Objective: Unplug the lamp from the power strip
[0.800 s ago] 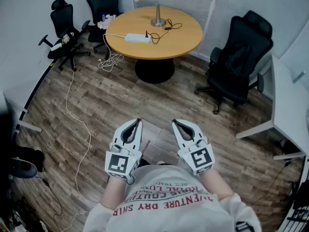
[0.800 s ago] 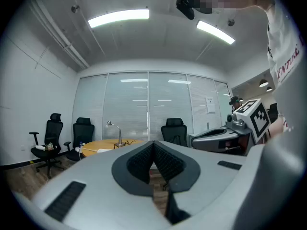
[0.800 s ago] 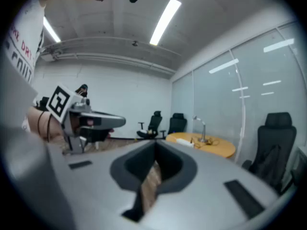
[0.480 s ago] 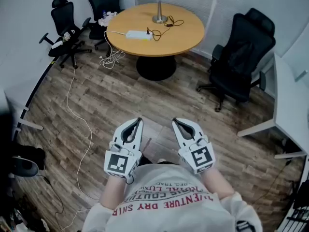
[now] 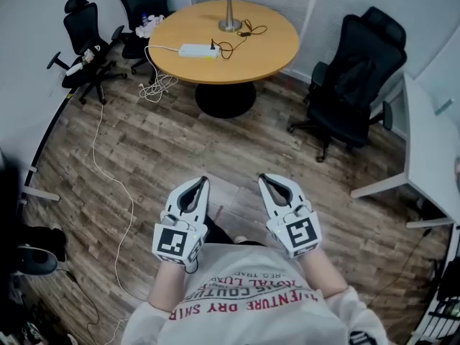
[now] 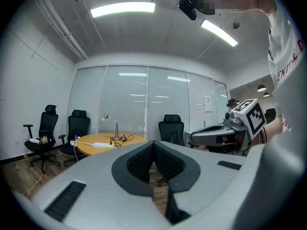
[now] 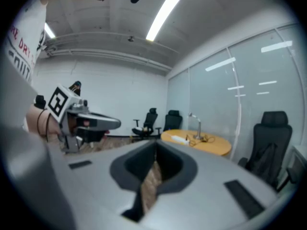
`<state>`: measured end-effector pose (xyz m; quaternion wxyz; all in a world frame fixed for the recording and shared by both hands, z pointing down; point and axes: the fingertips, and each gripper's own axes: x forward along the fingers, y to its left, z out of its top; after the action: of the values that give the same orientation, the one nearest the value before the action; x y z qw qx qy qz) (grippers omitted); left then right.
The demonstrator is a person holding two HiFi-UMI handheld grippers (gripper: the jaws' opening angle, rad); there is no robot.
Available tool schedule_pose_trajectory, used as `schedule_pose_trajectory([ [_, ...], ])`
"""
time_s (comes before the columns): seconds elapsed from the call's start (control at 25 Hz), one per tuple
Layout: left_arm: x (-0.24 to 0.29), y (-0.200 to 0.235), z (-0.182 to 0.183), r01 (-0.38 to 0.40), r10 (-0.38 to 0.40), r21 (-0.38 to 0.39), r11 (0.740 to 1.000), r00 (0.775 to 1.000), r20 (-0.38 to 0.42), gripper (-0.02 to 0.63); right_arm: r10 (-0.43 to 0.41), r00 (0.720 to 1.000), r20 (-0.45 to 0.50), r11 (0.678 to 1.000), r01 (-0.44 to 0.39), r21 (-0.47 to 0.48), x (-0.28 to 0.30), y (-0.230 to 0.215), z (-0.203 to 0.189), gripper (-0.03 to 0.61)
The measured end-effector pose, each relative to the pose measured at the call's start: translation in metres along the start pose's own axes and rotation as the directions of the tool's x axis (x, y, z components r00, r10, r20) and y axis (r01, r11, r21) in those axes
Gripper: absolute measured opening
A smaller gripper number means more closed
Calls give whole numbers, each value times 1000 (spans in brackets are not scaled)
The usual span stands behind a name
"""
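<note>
A round wooden table [image 5: 259, 56] stands across the room at the top of the head view. On it lie a white power strip [image 5: 199, 50] and a silver desk lamp [image 5: 229, 21], whose black cord [image 5: 237, 39] runs to the strip's right end. My left gripper [image 5: 204, 181] and right gripper [image 5: 261, 179] are held side by side close to my body, far from the table, both shut and empty. The left gripper view shows the table [image 6: 108, 140], strip [image 6: 102, 145] and lamp [image 6: 113, 126] in the distance; the right gripper view shows the table [image 7: 204, 144] too.
Two black office chairs [image 5: 83, 34] stand left of the table and another chair [image 5: 356, 77] to its right. A white cable [image 5: 118, 185] trails from the strip across the wood floor. A white desk [image 5: 424, 142] runs along the right side.
The head view has shifted slightly, so the table and chairs sit a little higher and further left. Both grippers keep the same pose, shut.
</note>
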<state>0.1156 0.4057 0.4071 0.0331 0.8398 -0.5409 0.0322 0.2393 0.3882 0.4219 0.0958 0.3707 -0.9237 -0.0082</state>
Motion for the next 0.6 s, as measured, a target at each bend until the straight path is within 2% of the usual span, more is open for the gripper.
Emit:
schedule_pose_trajectory([
  [0.16,23,23,2,28,-28,-4,1000,1000,8,26,-25,999,-34,999,26,28,23,-10,-6,29],
  [0.32,49,54,3,91,-90,-18,996,996,6,26,-54,997,-58,997,56,51,61,-20,-6,29],
  [0.44,66,92,14,127,-126,-31,991,992,19,26,-88,994,-65,994,92,67,100,-25,4,29],
  [0.6,88,162,18,125,-125,-15,992,992,6,26,-104,992,-79,992,109,68,162,-21,19,29],
])
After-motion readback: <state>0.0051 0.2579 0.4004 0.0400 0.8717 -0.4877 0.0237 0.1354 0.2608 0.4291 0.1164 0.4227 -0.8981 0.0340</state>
